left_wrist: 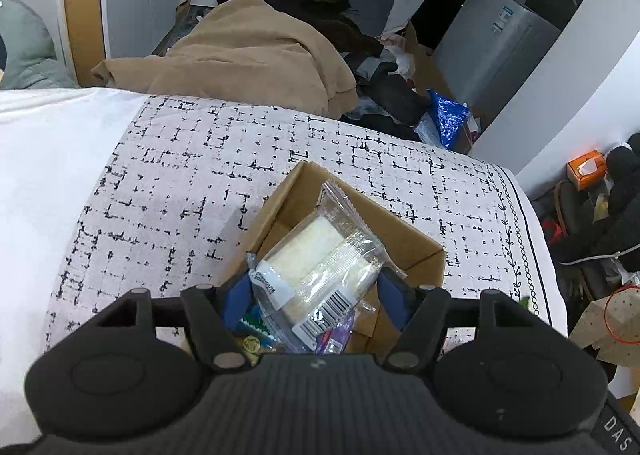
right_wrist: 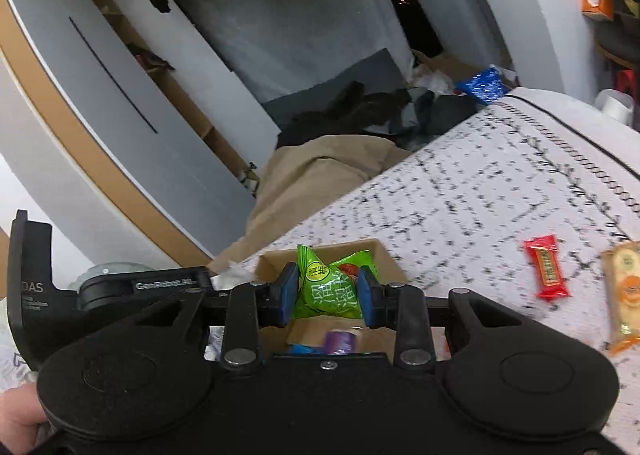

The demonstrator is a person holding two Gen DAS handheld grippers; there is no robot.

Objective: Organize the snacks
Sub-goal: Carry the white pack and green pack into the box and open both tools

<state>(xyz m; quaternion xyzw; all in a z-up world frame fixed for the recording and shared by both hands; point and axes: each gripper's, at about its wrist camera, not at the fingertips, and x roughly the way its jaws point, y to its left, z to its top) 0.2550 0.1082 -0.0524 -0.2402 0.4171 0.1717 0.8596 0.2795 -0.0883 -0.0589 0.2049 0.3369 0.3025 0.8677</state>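
The left gripper [left_wrist: 316,295] jaws clench a clear cracker packet [left_wrist: 320,259] over the cardboard box [left_wrist: 424,255]. The right gripper [right_wrist: 328,297] jaws grasp a green snack pouch [right_wrist: 328,287] between them.

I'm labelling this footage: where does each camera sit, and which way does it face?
Left wrist: on the left gripper, looking down at the clear-wrapped pale cake packet over the brown cardboard box.
Right wrist: on the right gripper, facing the green snack packet; a hand shows.
Shared: box, patterned cloth.
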